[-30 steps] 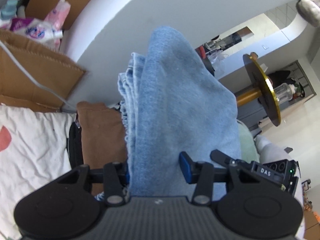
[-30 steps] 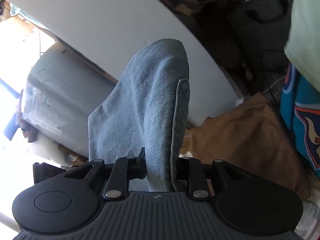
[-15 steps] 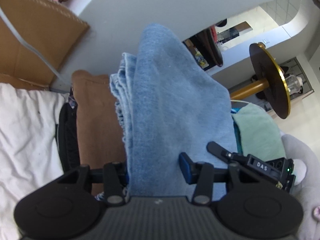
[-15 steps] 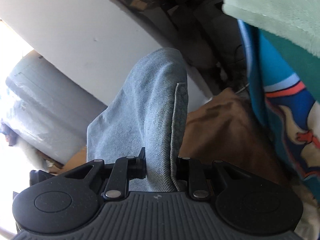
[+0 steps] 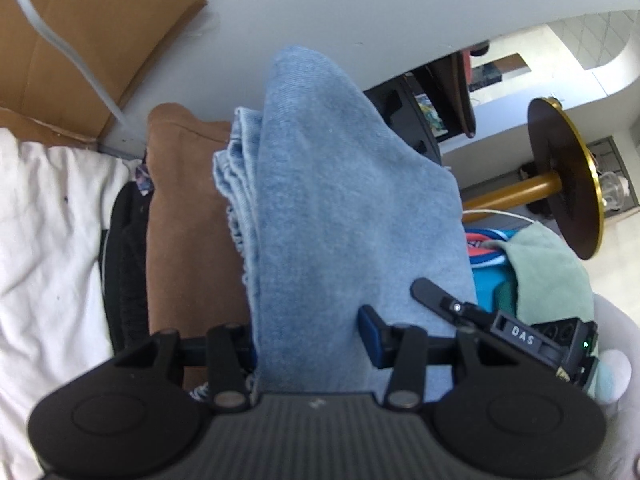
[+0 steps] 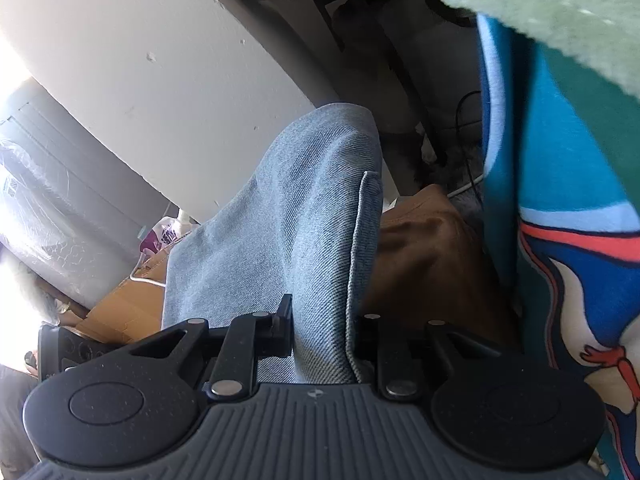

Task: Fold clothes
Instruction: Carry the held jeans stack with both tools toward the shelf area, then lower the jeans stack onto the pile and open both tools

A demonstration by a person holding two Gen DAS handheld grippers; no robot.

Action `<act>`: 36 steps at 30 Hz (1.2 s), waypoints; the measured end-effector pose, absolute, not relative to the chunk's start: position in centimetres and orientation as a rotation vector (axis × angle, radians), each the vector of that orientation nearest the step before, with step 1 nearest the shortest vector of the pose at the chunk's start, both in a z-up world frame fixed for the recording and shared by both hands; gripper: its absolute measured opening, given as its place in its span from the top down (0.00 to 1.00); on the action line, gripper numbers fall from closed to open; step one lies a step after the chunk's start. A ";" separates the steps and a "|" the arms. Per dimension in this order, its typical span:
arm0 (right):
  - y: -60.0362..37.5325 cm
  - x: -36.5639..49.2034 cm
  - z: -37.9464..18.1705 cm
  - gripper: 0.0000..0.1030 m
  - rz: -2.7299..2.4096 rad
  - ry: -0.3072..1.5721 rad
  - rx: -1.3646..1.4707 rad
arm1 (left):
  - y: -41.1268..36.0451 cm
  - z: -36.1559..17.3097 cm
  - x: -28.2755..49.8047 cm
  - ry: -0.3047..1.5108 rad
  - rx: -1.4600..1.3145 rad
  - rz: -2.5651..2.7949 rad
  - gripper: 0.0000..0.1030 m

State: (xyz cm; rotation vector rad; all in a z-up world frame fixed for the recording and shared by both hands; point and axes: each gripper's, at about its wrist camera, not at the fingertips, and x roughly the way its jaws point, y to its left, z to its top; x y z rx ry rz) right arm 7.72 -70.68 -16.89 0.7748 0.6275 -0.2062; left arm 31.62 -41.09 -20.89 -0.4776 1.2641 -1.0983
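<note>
A thick fold of light blue denim jeans (image 5: 340,208) fills the middle of the left wrist view, and my left gripper (image 5: 308,340) is shut on it. The same jeans (image 6: 304,232) rise between the fingers in the right wrist view, where my right gripper (image 6: 324,332) is shut on a thinner hemmed edge. The cloth hides both sets of fingertips. A folded brown garment (image 5: 184,216) lies just below and behind the jeans, and it shows as the brown garment (image 6: 424,264) to the right of the denim. My right gripper's body (image 5: 520,336) shows at lower right in the left view.
White bedding (image 5: 48,248) lies at left, with cardboard (image 5: 92,36) and a white wall behind. A blue patterned cloth (image 6: 568,216) and a mint green towel (image 6: 552,20) hang close at right. A black-and-gold round stand (image 5: 560,184) sits at far right.
Both grippers have come down with the jeans still held. The brown garment, the blue cloth and the green towel have come closer and larger, and the wall takes up less of the view.
</note>
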 end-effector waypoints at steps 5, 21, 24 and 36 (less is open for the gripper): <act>-70.3 7.9 -16.4 0.79 -0.197 0.629 0.772 | -40.9 -20.7 31.8 1.266 -0.494 -1.083 0.54; -69.4 9.5 -22.5 0.70 -0.316 0.645 0.623 | -42.1 -21.5 32.8 1.301 -0.270 -0.982 0.47; -69.2 9.4 -22.5 0.66 -0.336 0.635 0.621 | -40.9 -19.3 32.8 1.260 -0.164 -0.937 0.42; -68.8 9.9 -22.5 0.63 -0.420 0.607 0.643 | -42.1 -10.9 32.4 1.081 0.078 -0.967 0.47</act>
